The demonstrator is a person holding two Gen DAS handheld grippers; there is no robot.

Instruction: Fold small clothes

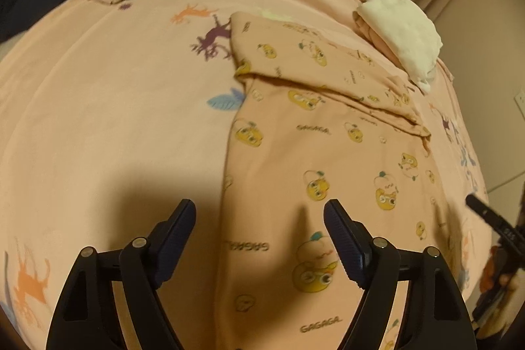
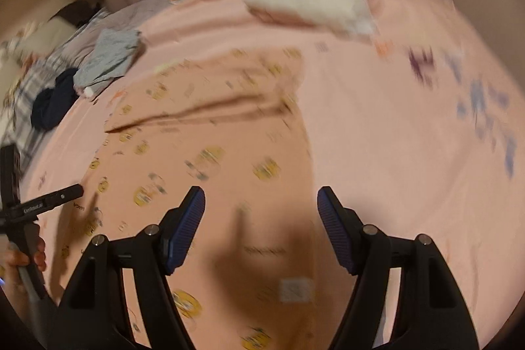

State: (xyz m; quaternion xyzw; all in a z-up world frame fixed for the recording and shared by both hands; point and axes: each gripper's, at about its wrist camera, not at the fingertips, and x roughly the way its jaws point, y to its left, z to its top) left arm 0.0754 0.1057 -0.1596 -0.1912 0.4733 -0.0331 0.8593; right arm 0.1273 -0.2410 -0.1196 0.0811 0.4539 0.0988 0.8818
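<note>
Left wrist view: pink duck-print garment (image 1: 315, 153) lies lengthwise away from the camera, top part folded across; left gripper (image 1: 259, 238) and right gripper (image 2: 261, 225) gape empty.

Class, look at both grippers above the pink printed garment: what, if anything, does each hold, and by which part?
Nothing is held. The left gripper and right gripper are both open over the pink printed garment, with no cloth between their pads.

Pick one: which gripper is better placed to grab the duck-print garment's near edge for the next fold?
Left gripper, probably: open, straddling the garment's side edge. Right gripper is open too.
</note>
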